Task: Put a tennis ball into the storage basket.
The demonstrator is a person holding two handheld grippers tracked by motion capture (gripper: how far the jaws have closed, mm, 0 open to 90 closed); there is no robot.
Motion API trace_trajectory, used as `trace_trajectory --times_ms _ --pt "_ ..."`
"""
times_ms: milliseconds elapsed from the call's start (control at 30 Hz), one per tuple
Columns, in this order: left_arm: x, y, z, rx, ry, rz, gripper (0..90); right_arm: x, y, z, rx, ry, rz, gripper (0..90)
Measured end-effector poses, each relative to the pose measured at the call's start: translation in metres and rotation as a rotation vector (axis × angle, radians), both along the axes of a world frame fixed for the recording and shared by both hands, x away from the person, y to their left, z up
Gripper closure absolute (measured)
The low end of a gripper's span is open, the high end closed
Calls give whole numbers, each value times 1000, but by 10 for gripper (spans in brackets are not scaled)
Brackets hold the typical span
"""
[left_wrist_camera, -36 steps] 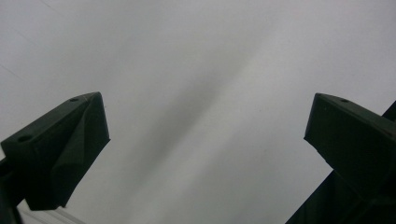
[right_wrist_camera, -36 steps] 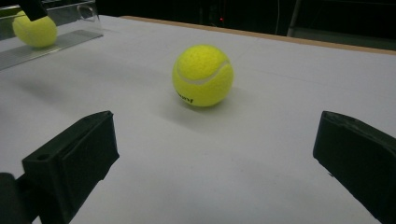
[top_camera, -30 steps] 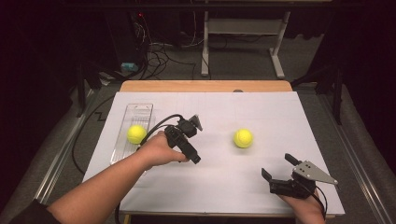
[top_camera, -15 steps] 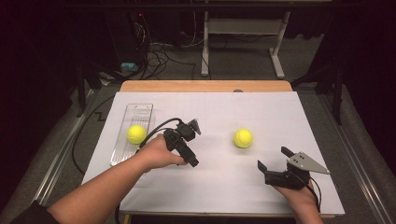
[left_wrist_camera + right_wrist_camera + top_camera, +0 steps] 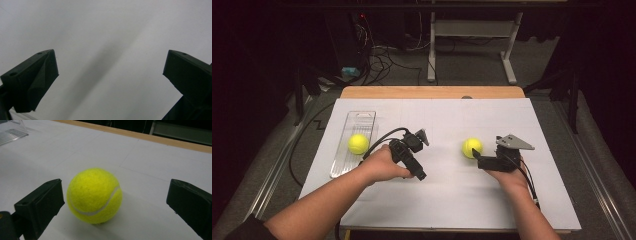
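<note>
A yellow tennis ball (image 5: 472, 147) lies on the white table cover (image 5: 452, 200), right of the middle. My right gripper (image 5: 480, 159) is just behind it on the person's side, open. In the right gripper view the ball (image 5: 94, 195) sits between the spread jaws of the right gripper (image 5: 114, 194), nearer the left one and touching neither. A second tennis ball (image 5: 358, 143) rests in a clear tray (image 5: 362, 120) at the left. My left gripper (image 5: 419, 173) points down at bare cover near the middle. In its own view the left gripper (image 5: 110, 72) is open and holds nothing.
The wooden table edge (image 5: 432, 92) runs along the far side. A black cable (image 5: 379, 140) loops from the left gripper toward the tray. Beyond the table are a white stand (image 5: 472, 30) and floor cables (image 5: 382, 55). The clear tray's corner (image 5: 12, 132) lies far left in the right gripper view.
My right gripper has moved forward and left from the near right of the table up to the tennis ball, jaws still open. The left gripper has hardly moved.
</note>
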State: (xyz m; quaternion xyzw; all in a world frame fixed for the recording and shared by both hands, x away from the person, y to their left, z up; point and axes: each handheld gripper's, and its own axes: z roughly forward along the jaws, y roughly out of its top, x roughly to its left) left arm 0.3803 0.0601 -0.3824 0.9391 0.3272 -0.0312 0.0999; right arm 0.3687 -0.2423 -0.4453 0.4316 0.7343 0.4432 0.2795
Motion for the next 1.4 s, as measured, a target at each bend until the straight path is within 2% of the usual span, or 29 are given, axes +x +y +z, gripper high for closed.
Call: trace_trajectory --times_ms 333,367,400,433,500,567,733,900,967,1000,1133,1400 --pt "-5 -3 -1 7 -5 -8 5 23 17 -12 -32 91 40 59" --pt "-6 -3 -2 7 -4 -10 5 27 21 -16 -35 124 56 96" --pt "-6 -4 -2 7 1 -13 5 27 21 -16 -35 124 56 96" --pt "-7 -4 -2 13 1 -15 5 28 22 -18 -39 144 62 118" --pt "-7 -5 -2 14 2 -14 5 29 24 -21 -42 171 72 180" --pt "-6 -5 -2 14 5 -13 5 30 24 -22 -24 191 90 260" --pt "-4 -6 -3 21 8 -13 5 27 27 -21 -52 172 89 272" --pt "-5 -5 -3 15 5 -10 5 18 25 -16 -47 146 89 273" --pt "-5 -5 -1 21 4 -11 5 8 22 -11 -31 115 85 273" --pt "-5 -5 -1 17 1 -8 5 8 22 -11 -31 115 85 273" --pt "-6 -4 3 15 -3 -3 5 -11 18 -6 -30 66 81 274" --pt "-8 -2 9 18 -2 5 5 -43 7 -9 -6 34 75 273"
